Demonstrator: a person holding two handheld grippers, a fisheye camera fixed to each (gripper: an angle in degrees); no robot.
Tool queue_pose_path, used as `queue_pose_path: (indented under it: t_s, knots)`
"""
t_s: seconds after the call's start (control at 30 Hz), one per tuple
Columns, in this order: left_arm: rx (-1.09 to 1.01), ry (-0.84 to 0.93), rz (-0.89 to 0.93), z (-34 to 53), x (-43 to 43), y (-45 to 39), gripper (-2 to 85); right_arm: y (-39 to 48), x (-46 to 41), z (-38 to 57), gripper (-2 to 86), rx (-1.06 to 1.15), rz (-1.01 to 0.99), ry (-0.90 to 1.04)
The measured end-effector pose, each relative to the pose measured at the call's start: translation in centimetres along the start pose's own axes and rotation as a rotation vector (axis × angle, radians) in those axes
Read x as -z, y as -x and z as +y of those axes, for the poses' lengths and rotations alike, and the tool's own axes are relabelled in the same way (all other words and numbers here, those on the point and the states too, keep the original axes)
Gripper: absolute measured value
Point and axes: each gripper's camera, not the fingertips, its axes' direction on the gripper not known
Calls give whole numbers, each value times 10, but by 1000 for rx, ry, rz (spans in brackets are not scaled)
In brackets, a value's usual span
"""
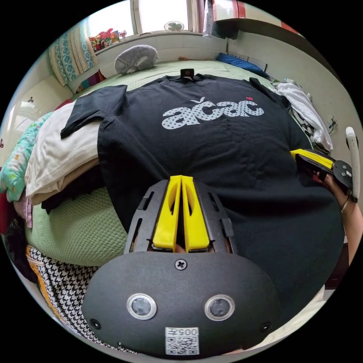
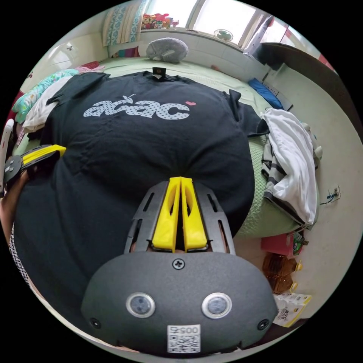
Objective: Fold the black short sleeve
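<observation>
Black short sleeve (image 1: 227, 159) lies flat, not folded yet | left gripper (image 1: 181, 177) at 6 o'clock, jaws together | right gripper (image 2: 180, 179) jaws together too

left gripper (image 1: 181, 177): jaws together | right gripper (image 2: 180, 178): jaws together

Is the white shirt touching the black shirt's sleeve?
Touching. In the right gripper view, the white shirt lies heaped beside the black shirt, and the tip of that shirt's sleeve meets the heap's edge with no gap.
</observation>
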Motion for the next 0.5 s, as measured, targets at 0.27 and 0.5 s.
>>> queue_pose_path:
  t_s: [0.27,0.5]
  knots:
    - [-12,-21,-29,1,7,-17,-3,19,10,8,-10,65,86,-8]
    - [-4,82,-120,-17,34,-46,-4,42,44,6,-11,101,230,64]
